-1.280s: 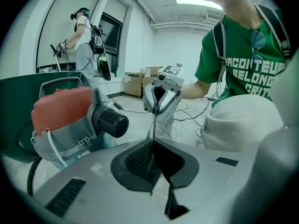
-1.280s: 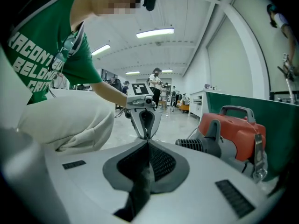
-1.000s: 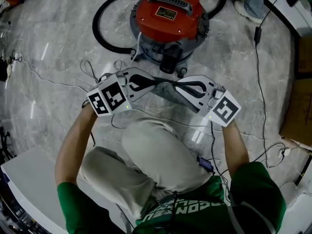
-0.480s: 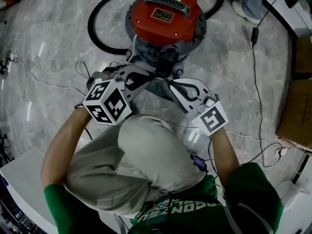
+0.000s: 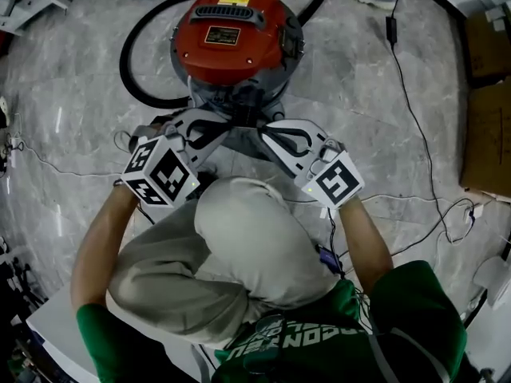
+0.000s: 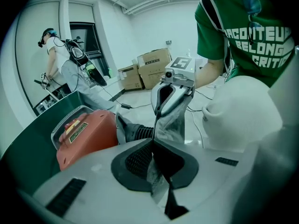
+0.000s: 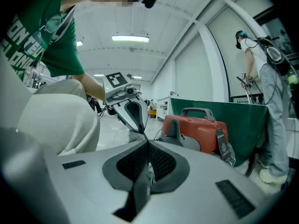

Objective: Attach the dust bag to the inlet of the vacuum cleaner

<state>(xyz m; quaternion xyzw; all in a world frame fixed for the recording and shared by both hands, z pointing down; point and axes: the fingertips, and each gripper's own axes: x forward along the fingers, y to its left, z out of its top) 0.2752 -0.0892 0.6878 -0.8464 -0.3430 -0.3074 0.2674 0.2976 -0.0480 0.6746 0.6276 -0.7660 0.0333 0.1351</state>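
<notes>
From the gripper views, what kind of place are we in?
Probably an indoor lab or workshop: pale stone-look floor strewn with cables, stacked cardboard boxes, and a second person wearing a backpack rig beside a green partition.

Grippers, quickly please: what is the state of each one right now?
Left gripper: closed on the dust bag.
Right gripper: closed on the same dust bag.

The person wears a green short-sleeved T-shirt [image 5: 415,309] with white lettering [image 5: 319,343] across the chest, and pale beige trousers [image 5: 239,246]. The left gripper [image 5: 233,126] and right gripper [image 5: 262,131] have white shells and dark grey meshed pads [image 6: 135,160]. Each carries 1 cube [image 5: 160,172] of black-and-white square markers.
</notes>
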